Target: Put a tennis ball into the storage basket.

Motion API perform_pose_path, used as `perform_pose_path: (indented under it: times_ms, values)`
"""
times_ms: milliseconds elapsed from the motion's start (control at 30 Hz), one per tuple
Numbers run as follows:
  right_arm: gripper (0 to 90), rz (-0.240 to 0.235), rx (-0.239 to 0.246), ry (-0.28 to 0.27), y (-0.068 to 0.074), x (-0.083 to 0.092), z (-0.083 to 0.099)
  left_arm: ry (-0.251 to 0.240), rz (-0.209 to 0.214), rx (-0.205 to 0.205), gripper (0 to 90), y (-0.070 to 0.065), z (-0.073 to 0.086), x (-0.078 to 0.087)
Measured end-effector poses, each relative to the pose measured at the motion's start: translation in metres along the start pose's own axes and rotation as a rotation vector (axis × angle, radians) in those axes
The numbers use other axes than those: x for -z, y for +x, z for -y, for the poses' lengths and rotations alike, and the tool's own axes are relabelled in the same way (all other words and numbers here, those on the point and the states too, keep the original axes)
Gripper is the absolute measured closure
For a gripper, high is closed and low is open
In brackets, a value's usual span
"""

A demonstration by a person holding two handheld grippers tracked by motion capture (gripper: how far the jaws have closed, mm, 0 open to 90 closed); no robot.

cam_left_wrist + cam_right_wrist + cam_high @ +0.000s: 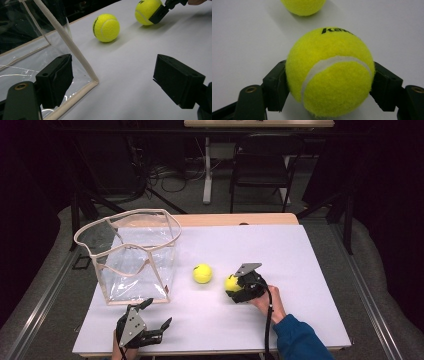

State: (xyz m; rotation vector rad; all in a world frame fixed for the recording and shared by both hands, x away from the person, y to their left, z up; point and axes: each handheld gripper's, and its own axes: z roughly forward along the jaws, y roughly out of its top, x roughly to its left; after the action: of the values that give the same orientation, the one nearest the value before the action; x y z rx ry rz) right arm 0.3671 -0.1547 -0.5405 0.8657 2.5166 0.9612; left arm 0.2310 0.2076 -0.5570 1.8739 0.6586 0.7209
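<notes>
Tennis ball (329,75) pinched between right claw (329,86) jaws, resting on table (242,37).

A clear bag (135,260) and two tennis balls (202,273) are carried by the white desk (280,255).

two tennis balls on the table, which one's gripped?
The ball nearer the person's right side, clamped between the right hand-held gripper's jaws. The other ball sits free, closer to the clear bag.
</notes>
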Motion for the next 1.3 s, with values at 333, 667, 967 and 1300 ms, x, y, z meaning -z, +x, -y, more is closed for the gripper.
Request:
perform_pose_path:
  times_ms: [333,667,967,1300]
  values:
    - [25.7,0.001,0.009,-0.005,0.001,0.004,-0.002,-0.003,0.001,0.005,16.1,0.0,0.0,-0.001]
    - [25.8,0.004,0.011,-0.003,0.003,0.007,-0.003,-0.002,0.0,0.004,16.1,0.0,0.0,-0.001]
    - [25.9,0.003,0.012,-0.006,0.003,0.01,-0.005,-0.003,-0.005,0.001,16.1,0.0,0.0,0.0]
    - [25.9,0.002,0.01,-0.014,0.003,0.014,-0.008,-0.002,-0.003,-0.002,16.1,0.0,0.0,0.0]
